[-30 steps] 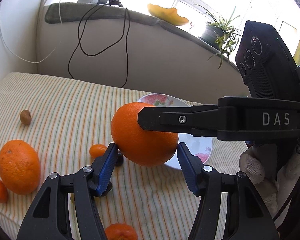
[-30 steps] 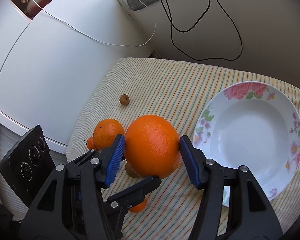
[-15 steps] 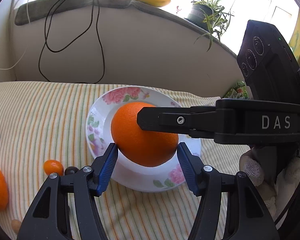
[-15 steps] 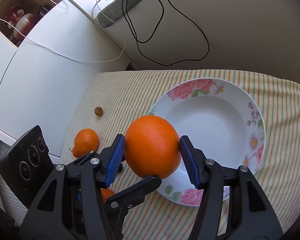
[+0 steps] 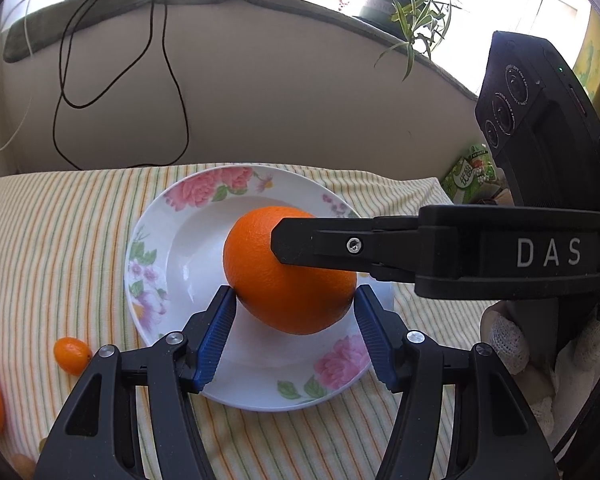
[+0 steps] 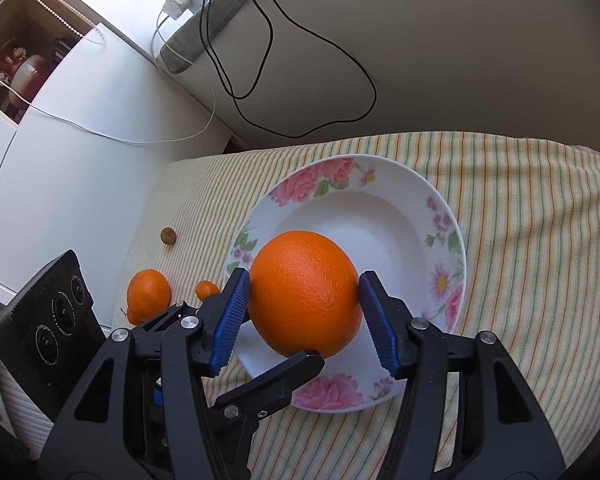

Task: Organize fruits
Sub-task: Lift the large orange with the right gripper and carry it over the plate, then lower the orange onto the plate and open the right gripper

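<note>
text: "DAS" in white capitals | on: black arm of the right gripper [image 5: 296, 248], seen from the left wrist | also: green packet [image 5: 470, 170] by the wall carries print too small to read

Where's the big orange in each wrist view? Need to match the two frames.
Left wrist: the big orange sits at centre, between the blue pads of the left hand-held gripper, the right one's finger crossing it from the right.
Right wrist: the big orange sits at centre, clamped by the right hand-held gripper.
Shared landmark: the floral plate under it in both.
</note>
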`<state>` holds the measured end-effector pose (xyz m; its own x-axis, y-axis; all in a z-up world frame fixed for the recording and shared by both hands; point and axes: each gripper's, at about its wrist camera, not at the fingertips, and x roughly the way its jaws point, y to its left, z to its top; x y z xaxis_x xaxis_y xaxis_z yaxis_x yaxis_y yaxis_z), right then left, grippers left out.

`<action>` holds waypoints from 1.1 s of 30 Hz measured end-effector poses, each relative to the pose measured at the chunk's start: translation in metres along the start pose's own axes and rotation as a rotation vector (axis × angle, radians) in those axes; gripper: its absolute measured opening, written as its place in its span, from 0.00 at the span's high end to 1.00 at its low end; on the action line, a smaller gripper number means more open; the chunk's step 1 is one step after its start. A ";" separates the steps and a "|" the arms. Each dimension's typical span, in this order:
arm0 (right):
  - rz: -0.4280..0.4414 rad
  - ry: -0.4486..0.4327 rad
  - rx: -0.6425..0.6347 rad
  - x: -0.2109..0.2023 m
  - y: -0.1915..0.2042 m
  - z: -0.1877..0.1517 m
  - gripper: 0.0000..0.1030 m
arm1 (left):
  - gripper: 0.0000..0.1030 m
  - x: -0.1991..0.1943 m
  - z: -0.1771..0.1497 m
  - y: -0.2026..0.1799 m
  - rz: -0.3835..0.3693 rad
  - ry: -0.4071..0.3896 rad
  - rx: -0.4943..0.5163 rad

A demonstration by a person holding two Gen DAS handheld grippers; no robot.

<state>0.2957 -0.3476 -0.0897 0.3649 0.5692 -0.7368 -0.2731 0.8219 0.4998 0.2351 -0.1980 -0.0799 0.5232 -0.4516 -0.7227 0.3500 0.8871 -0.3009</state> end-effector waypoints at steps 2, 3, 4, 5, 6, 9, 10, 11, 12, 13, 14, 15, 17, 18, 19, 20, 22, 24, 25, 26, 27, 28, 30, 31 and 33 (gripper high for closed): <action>-0.007 0.000 -0.002 0.000 0.001 -0.001 0.42 | 0.41 0.002 0.001 -0.003 0.009 -0.003 0.007; -0.010 -0.001 -0.004 0.000 0.002 -0.002 0.42 | 0.41 0.000 0.001 -0.003 0.012 -0.009 0.009; -0.015 0.001 -0.006 0.000 0.003 -0.002 0.42 | 0.42 -0.002 0.000 -0.002 0.014 -0.013 0.010; -0.018 0.005 -0.008 0.001 0.003 -0.003 0.42 | 0.43 -0.006 0.000 -0.002 0.013 -0.021 0.012; -0.018 0.008 -0.009 0.002 0.004 -0.004 0.42 | 0.43 -0.009 0.001 -0.003 0.017 -0.029 0.016; -0.010 -0.010 -0.018 -0.002 0.008 -0.005 0.42 | 0.43 -0.015 0.002 -0.005 0.032 -0.036 0.026; -0.019 -0.024 -0.018 -0.005 0.009 -0.005 0.42 | 0.43 -0.017 0.001 -0.006 0.033 -0.040 0.028; -0.028 -0.035 -0.017 -0.008 0.010 -0.004 0.42 | 0.43 -0.019 0.000 -0.006 0.035 -0.043 0.031; -0.030 -0.041 -0.015 -0.010 0.010 -0.004 0.42 | 0.43 -0.021 -0.001 -0.007 0.035 -0.045 0.033; -0.031 -0.047 -0.014 -0.013 0.011 -0.004 0.42 | 0.43 -0.023 -0.001 -0.007 0.036 -0.047 0.033; -0.034 -0.053 -0.014 -0.015 0.012 -0.004 0.42 | 0.43 -0.025 -0.002 -0.007 0.035 -0.048 0.032; -0.039 -0.058 -0.016 -0.018 0.013 -0.005 0.42 | 0.43 -0.027 -0.003 -0.007 0.036 -0.049 0.033; -0.053 -0.066 -0.026 -0.022 0.017 -0.007 0.42 | 0.43 -0.033 -0.006 -0.007 0.037 -0.056 0.037; -0.058 -0.069 -0.032 -0.024 0.019 -0.008 0.42 | 0.43 -0.036 -0.007 -0.007 0.038 -0.060 0.039; -0.064 -0.073 -0.038 -0.025 0.021 -0.009 0.41 | 0.43 -0.039 -0.008 -0.008 0.039 -0.064 0.041; -0.072 -0.079 -0.044 -0.027 0.023 -0.011 0.39 | 0.43 -0.042 -0.010 -0.009 0.041 -0.068 0.043; -0.091 -0.096 -0.061 -0.031 0.028 -0.015 0.37 | 0.43 -0.048 -0.012 -0.009 0.045 -0.076 0.049; -0.110 -0.111 -0.081 -0.035 0.034 -0.019 0.36 | 0.42 -0.056 -0.015 -0.010 0.052 -0.087 0.059; -0.116 -0.120 -0.088 -0.037 0.037 -0.021 0.36 | 0.41 -0.061 -0.016 -0.010 0.057 -0.095 0.063; -0.120 -0.129 -0.095 -0.039 0.040 -0.023 0.36 | 0.41 -0.065 -0.018 -0.009 0.061 -0.102 0.066; -0.123 -0.137 -0.102 -0.042 0.043 -0.024 0.36 | 0.41 -0.069 -0.020 -0.009 0.065 -0.108 0.067; -0.126 -0.144 -0.110 -0.043 0.046 -0.026 0.36 | 0.41 -0.073 -0.022 -0.009 0.070 -0.115 0.069; -0.140 -0.157 -0.129 -0.047 0.054 -0.030 0.34 | 0.41 -0.079 -0.027 -0.010 0.087 -0.126 0.083; -0.149 -0.166 -0.139 -0.048 0.058 -0.033 0.31 | 0.41 -0.082 -0.029 -0.011 0.097 -0.131 0.089; -0.159 -0.182 -0.158 -0.050 0.067 -0.037 0.27 | 0.41 -0.089 -0.033 -0.009 0.101 -0.140 0.093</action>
<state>0.2260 -0.3215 -0.0360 0.5637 0.4395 -0.6993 -0.3301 0.8960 0.2969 0.1594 -0.1631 -0.0336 0.6601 -0.3751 -0.6508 0.3568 0.9190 -0.1678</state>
